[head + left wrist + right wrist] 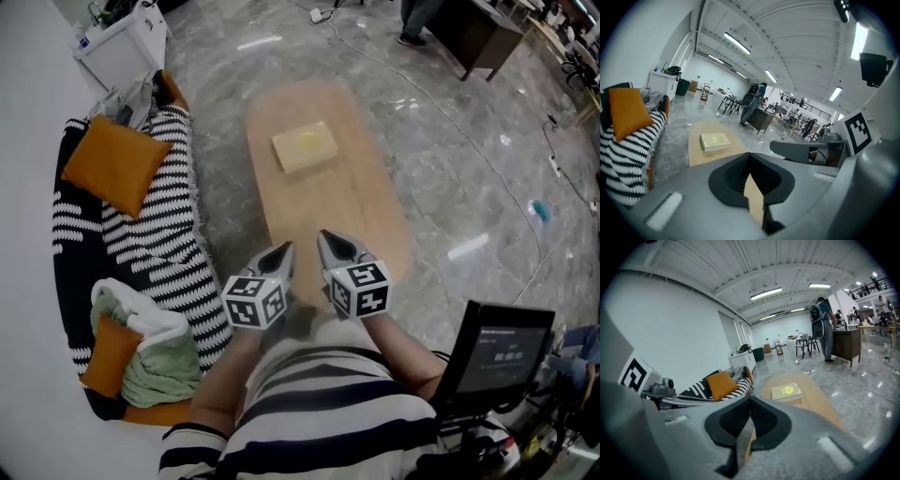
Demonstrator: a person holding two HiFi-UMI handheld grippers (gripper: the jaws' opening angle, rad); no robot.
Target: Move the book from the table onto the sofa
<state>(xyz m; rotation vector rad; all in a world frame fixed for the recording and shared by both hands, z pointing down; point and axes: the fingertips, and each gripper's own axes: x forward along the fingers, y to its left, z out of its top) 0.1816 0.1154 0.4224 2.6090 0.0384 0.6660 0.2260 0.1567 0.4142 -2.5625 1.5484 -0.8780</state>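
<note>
A pale yellow book (305, 146) lies flat on the far half of the oval wooden table (361, 220). It shows too in the left gripper view as the book (715, 141) and in the right gripper view as the book (786, 391). My left gripper (282, 249) and right gripper (328, 240) hover side by side over the table's near end, both shut and empty, well short of the book. The striped sofa (155, 225) runs along the table's left side.
On the sofa lie an orange cushion (116, 163) at its far end and a green-and-white blanket (155, 352) at the near end. A monitor (499, 354) stands at lower right. Cables cross the marble floor (487, 187). A person (751, 104) stands by a desk far off.
</note>
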